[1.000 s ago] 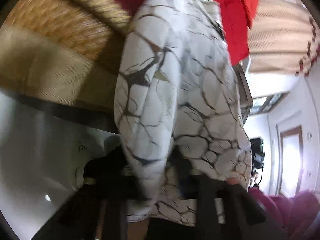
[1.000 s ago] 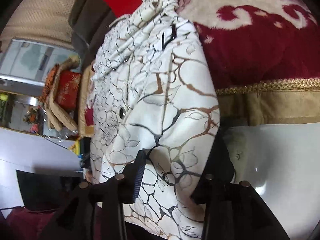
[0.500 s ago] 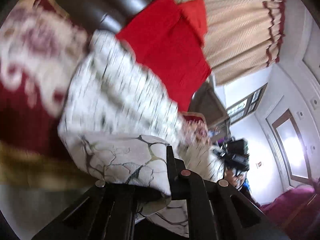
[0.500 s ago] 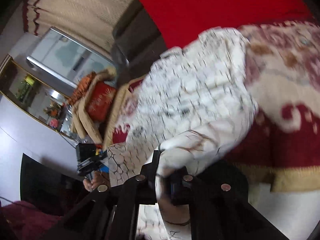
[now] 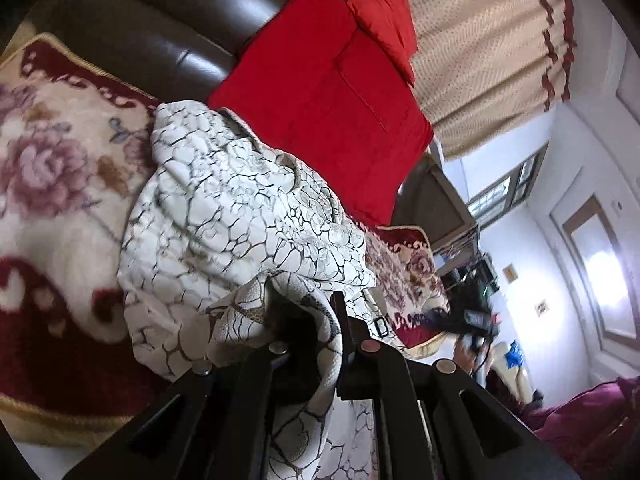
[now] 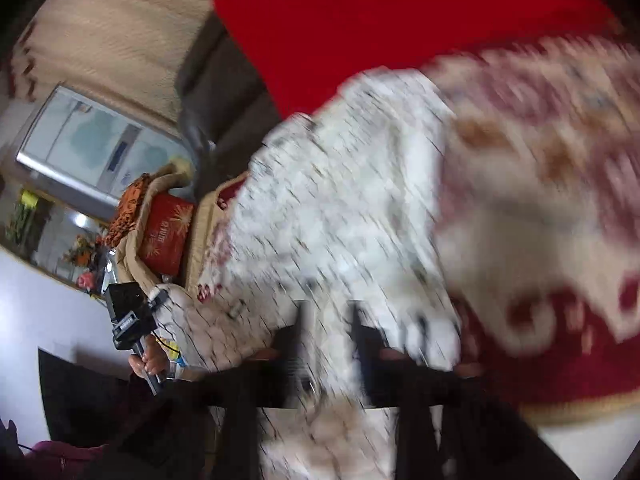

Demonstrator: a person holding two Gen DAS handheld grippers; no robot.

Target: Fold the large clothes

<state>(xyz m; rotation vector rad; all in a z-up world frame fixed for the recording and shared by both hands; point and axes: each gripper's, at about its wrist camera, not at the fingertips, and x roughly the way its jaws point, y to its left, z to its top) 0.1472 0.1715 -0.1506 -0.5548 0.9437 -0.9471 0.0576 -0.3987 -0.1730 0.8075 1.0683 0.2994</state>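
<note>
A large white garment (image 5: pixel 240 216) with a dark crackle print lies crumpled on a floral red-and-cream blanket (image 5: pixel 52 184) on a sofa. My left gripper (image 5: pixel 320 344) is shut on a fold of its near edge, and the cloth drapes down over the fingers. The right wrist view is blurred by motion. There the same garment (image 6: pixel 340 200) spreads across the blanket (image 6: pixel 540 208). My right gripper (image 6: pixel 332 344) has its jaws opening, with a strip of the cloth hanging loosely between the fingers.
Red cushions (image 5: pixel 328 108) lean on the dark leather sofa back (image 5: pixel 180 20), with a beige curtain (image 5: pixel 480 60) behind. A hand holds a black device (image 6: pixel 128 316) to the left of the garment. More cushions (image 6: pixel 164 236) are stacked at the sofa's far end.
My left gripper has risen with the garment's edge from below the seat front to above the sofa. The right gripper shut on the cloth half a second ago; its fingers now stand apart.
</note>
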